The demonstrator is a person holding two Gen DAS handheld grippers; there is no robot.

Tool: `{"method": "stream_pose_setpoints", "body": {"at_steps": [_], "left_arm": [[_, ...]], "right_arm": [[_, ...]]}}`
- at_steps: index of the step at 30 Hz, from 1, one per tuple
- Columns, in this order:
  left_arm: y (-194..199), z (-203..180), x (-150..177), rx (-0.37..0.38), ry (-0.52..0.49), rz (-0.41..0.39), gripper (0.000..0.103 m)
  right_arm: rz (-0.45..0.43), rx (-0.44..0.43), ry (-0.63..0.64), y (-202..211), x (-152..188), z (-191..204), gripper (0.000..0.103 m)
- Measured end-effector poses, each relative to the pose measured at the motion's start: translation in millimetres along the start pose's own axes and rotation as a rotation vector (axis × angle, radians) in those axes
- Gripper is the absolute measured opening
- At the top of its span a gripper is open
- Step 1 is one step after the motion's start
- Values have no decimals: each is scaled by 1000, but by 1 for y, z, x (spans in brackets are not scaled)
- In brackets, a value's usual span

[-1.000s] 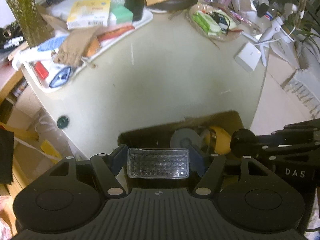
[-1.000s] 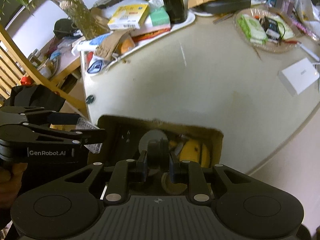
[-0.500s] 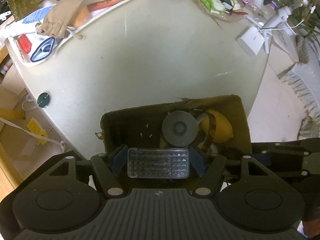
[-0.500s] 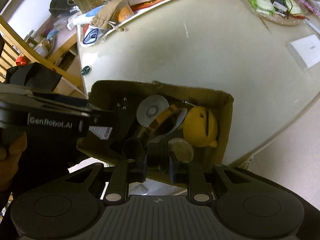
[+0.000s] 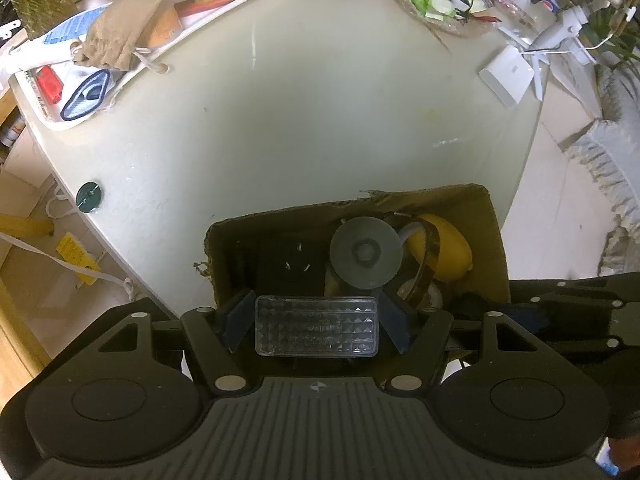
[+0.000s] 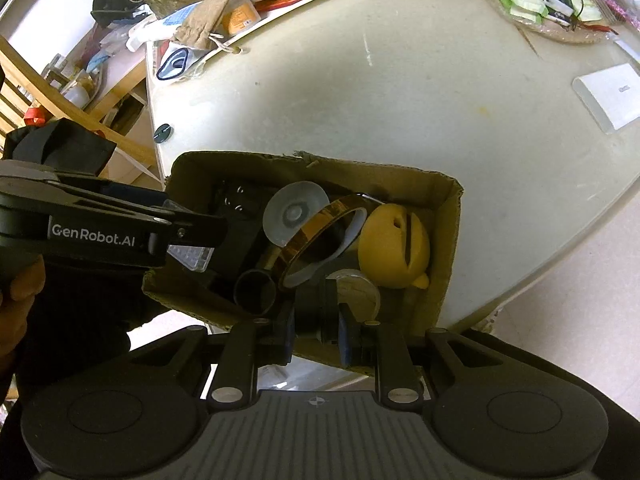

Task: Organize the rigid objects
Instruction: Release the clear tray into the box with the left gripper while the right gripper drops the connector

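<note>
Two grippers over one cardboard box at the near edge of the pale table; both point steeply down into it.

Left gripper: clenched on a clear plastic case with a diamond-textured face, pads pressing its two short ends. Case is held flat across the jaws, above the near left part of the box. In the right wrist view the same case shows only as a clear corner under the left gripper's black finger, over the box's left wall.

Right gripper: jaws just starting to part. A dark cylindrical object sits between the pads (too shadowed to identify, and I cannot tell whether the pads still press it), low in the near side of the box.

Box contents, seen from the right wrist:
- grey suction cup, disc facing up
- amber tape roll, tilted, leaning across the middle
- yellow rounded object with a dark slot, right end
- black tube, open end up, near wall
- black plug adapter, prongs up, left end

Elsewhere on the table: white box at right, well apart from the cardboard box; cluttered white tray at far left.
</note>
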State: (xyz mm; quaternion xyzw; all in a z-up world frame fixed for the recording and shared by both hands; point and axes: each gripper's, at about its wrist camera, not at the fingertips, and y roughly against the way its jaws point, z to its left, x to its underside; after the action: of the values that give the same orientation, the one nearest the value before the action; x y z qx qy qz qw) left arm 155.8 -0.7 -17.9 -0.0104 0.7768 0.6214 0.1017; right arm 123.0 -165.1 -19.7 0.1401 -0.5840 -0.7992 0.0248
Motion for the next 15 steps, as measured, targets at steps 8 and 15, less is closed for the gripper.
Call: {"method": "stream_pose_setpoints", "body": {"at_steps": [8,15], "left_arm": [[6,2,0,18,7,-2,90],[9,5,1,12,19,2,92]], "right_arm": [[-51,8,30,13,-1,0,103],[-37,12,34,13,3,2,103]]}}
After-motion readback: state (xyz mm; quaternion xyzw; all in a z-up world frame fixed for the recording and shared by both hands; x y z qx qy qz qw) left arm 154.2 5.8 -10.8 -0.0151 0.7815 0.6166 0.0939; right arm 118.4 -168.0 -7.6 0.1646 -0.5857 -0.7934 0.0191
